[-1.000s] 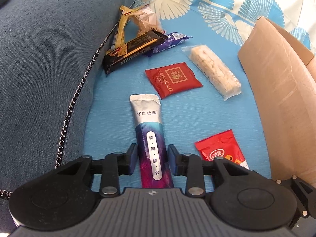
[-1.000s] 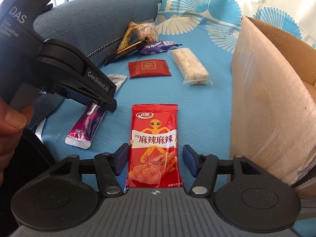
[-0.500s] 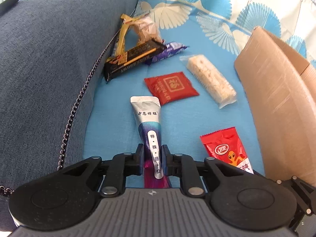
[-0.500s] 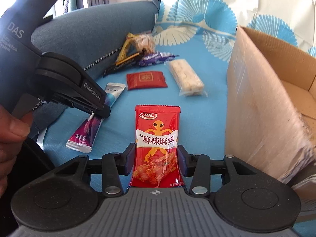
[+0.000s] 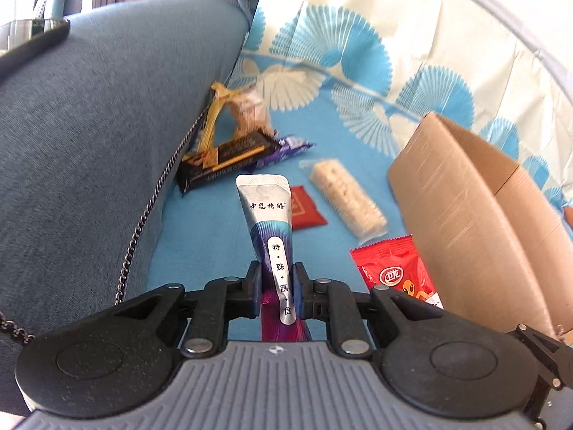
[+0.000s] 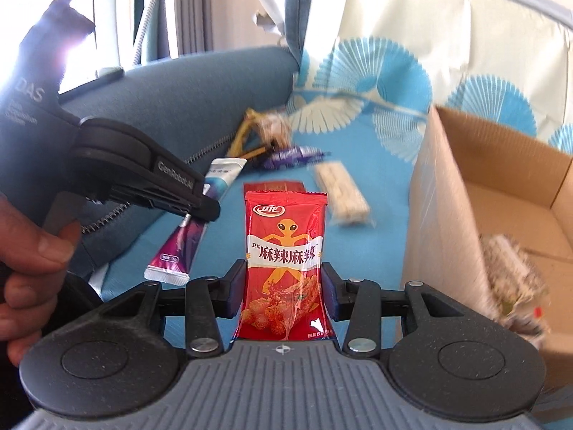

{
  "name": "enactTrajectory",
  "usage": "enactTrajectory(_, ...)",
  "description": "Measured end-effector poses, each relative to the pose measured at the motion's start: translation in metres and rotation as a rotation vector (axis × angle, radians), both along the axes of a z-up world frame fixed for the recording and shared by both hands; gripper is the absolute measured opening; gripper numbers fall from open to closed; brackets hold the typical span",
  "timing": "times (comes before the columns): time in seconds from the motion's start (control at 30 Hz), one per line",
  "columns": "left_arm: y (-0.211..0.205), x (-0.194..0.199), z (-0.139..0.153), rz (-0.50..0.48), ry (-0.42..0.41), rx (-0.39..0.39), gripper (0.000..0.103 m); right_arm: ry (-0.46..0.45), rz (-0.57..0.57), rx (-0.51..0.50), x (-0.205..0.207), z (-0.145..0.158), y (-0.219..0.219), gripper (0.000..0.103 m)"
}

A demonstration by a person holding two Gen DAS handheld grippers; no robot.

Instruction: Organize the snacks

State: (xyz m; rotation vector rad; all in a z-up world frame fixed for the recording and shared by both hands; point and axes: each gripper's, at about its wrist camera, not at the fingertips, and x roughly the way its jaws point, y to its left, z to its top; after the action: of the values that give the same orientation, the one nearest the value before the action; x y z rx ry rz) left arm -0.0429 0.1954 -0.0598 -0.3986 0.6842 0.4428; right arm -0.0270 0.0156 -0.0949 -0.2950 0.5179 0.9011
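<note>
We see the left gripper pinching a slim silver-to-purple stick sachet with Chinese characters down a white strip; its jaws have just been closing and now press both sides of the sachet, which is raised off the bedspread, silver end pointing to 12 o'clock. The right gripper pinches a red snack packet with an orange alien figure and big white-banner characters; its jaws have just been closing too, pads against both edges, packet upright in view and off the surface. In the right wrist view the left gripper shows at 9 o'clock with a hand on its handle. Loose snacks on the bedspread: a clear-wrapped pale bar at 1 o'clock of the sachet, a small red square packet partly behind the sachet, a black-and-gold bar, a purple wrapper and a gold-trimmed clear bag heaped at 11 o'clock. The surface is a blue bedspread with white fan shapes; a blue-grey cushion with a dark chain along its seam lies at 9 o'clock. An open cardboard box at 3 o'clock holds a blurred wrapper.
</note>
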Motion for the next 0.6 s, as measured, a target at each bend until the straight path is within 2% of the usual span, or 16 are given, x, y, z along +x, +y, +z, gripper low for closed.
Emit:
enactTrajectory(0.27, 0.004, -0.017, 0.009, 0.012, -0.091, -0.026, 0.019, -0.048, 0.018, 0.02, -0.013, 0.016, -0.007, 0.045)
enactTrajectory(0.6, 0.006, -0.033, 0.023, 0.006, -0.15, -0.044, 0.019, -0.105, 0.012, 0.074, -0.03, 0.039, -0.027, 0.045)
